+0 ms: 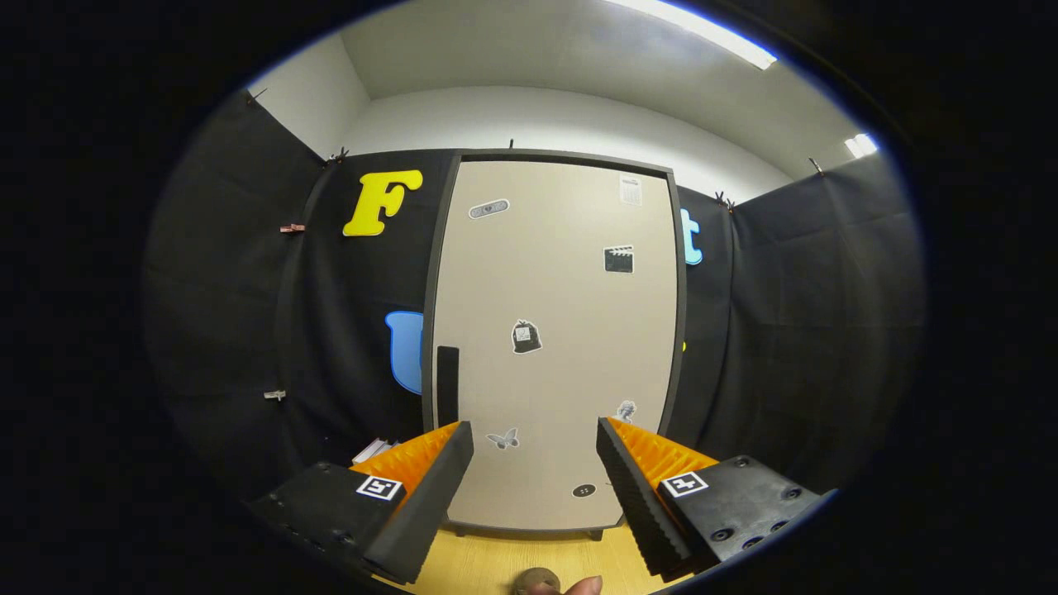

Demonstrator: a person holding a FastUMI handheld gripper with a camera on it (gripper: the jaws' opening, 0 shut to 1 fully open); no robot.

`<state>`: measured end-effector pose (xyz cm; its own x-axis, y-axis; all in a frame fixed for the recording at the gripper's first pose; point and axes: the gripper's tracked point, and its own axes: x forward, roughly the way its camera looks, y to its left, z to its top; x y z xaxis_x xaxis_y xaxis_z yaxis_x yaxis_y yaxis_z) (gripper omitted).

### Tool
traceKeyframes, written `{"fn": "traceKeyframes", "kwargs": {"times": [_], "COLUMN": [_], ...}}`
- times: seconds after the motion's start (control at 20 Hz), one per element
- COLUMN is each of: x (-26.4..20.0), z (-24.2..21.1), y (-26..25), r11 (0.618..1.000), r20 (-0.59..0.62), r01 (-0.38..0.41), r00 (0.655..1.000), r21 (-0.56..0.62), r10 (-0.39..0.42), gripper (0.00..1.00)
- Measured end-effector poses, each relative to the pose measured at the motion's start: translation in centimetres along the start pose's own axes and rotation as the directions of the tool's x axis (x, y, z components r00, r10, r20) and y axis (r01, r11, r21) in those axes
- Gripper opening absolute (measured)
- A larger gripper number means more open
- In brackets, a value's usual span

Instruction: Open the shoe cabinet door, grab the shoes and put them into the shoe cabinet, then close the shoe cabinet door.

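Note:
A tall shoe cabinet (552, 273) stands straight ahead of me with its beige door shut. The door carries several small stickers. A dark vertical handle (447, 384) runs along the door's left edge, low down. My gripper (535, 438) is open, its two fingers spread wide with nothing between them. The fingertips hang short of the door, apart from it, and the handle sits just above the left fingertip (457, 442).
The cabinet rests on a light wooden floor (488, 562). Black cloth walls flank it on both sides. A white object (374, 450) lies on the floor left of the cabinet, partly hidden by the left finger. A person's fingertip (583, 587) shows below the gripper.

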<state>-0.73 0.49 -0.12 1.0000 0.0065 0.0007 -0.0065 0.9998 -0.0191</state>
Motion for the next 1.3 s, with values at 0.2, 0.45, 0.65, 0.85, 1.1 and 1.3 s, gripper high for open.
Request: {"fn": "traceKeyframes", "kwargs": {"times": [0.2, 0.45, 0.65, 0.85, 1.1, 1.3], "x": [-0.2, -0.2, -0.6, -0.5, -0.1, 2.4], "z": [-0.1, 0.0, -0.4, -0.6, -0.9, -0.7], "y": [-0.4, -0.2, 0.3, 1.2, 2.4, 4.6], "r11": [1.0, 1.0, 1.0, 1.0, 0.999, 0.996], "r20": [0.001, 0.0, -0.006, -0.01, -0.003, 0.004], "r01": [0.005, 0.004, -0.006, -0.022, -0.041, -0.067], "r00": [1.0, 1.0, 1.0, 1.0, 0.999, 0.998], "r21": [0.009, 0.015, 0.012, 0.011, 0.031, 0.057], "r10": [-0.005, -0.004, 0.007, 0.022, 0.041, 0.067], "gripper": [0.97, 0.98, 0.97, 0.98, 0.98, 0.97]}}
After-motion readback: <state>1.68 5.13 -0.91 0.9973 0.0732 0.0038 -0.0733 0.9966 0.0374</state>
